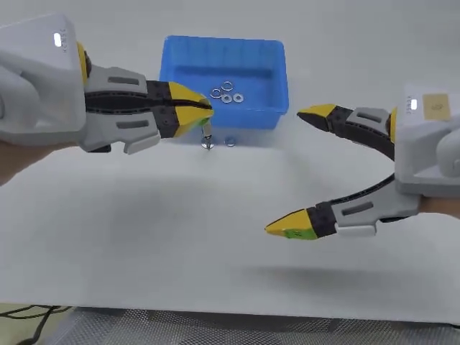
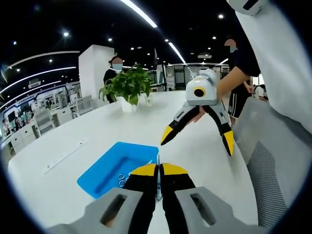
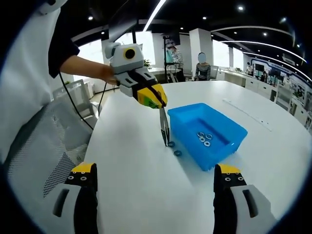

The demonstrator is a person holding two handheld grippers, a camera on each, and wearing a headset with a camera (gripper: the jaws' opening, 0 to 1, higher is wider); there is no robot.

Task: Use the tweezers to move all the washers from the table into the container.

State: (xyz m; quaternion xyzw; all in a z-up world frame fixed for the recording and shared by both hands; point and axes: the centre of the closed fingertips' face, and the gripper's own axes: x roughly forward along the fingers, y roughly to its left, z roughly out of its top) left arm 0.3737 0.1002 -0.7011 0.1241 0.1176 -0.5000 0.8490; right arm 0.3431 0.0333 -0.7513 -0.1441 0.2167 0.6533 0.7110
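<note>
My left gripper [image 1: 203, 115] is shut on a pair of metal tweezers [image 1: 207, 134] that point down at the table just in front of the blue container [image 1: 223, 44]. The tweezer tips [image 3: 166, 140] rest at one washer [image 3: 171, 144]; whether they grip it I cannot tell. A second washer [image 1: 230, 141] lies on the table beside it. Several washers [image 1: 226, 93] lie inside the container [image 3: 207, 157]. My right gripper [image 1: 302, 171] hovers open to the right, holding nothing. In the left gripper view the tweezers [image 2: 159, 181] stick out between the shut jaws, with the right gripper [image 2: 197, 144] beyond.
The white table [image 1: 144, 237] stretches wide around the work. A mesh chair [image 3: 53, 146] stands at the table's near edge. A potted plant [image 2: 127, 87] sits far across the table, and people stand in the background.
</note>
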